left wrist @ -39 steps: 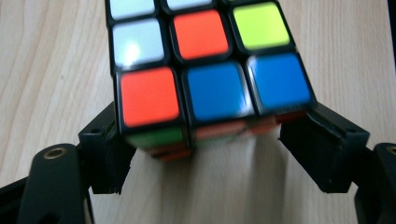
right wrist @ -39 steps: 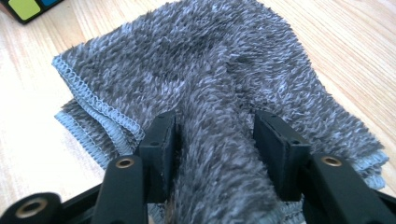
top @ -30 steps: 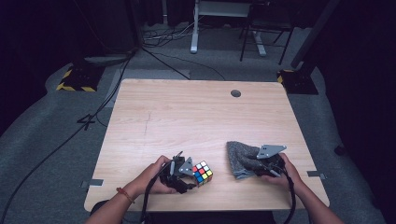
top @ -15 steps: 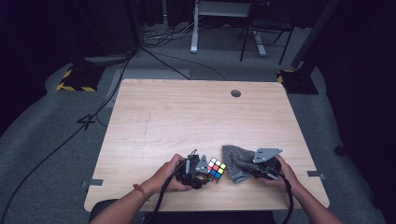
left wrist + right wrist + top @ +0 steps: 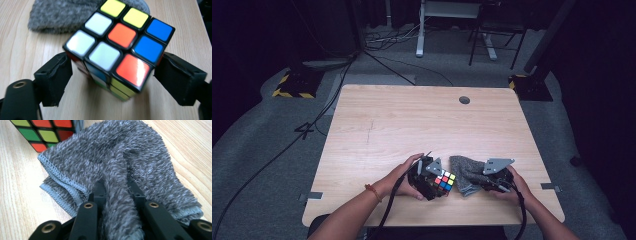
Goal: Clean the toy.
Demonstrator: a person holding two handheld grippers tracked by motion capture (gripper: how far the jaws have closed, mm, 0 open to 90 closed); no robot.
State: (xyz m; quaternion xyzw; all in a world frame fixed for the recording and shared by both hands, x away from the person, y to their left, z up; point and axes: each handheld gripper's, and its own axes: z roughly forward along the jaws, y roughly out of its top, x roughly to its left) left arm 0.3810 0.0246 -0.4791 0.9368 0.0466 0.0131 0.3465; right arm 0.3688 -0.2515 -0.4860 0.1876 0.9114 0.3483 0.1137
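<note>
Where the two black fingers (image 5: pixel 100 192) of the right gripper (image 5: pixel 495 181) meet, a ridge of the grey fuzzy cloth (image 5: pixel 130 160) is pinched tight between them, the fold rising up between the pads and the rest of the cloth spreading away from it across the wood, its stitched hem showing along one edge. The left gripper (image 5: pixel 428 178) has its fingers (image 5: pixel 53 77) set on either side of the Rubik's cube (image 5: pixel 120 47); they have just been opening, and in the left gripper view the one pad stands just beside the cube's edge while the other shows a small gap from it, so the cube sits between them rather than being squeezed. The cube rests on the counter (image 5: pixel 412 125) with a face of white, orange, yellow and blue tiles turned up. In the high view the cube (image 5: pixel 445 181) lies at the near edge of the counter, near the middle, with the cloth (image 5: pixel 464 172) just to its right and close enough that one corner of the cube appears at the cloth's edge in the right gripper view. A hand holds each gripper, the forearms coming in from the near side. A dark round grommet (image 5: pixel 464 100) sits at the far right of the counter.
</note>
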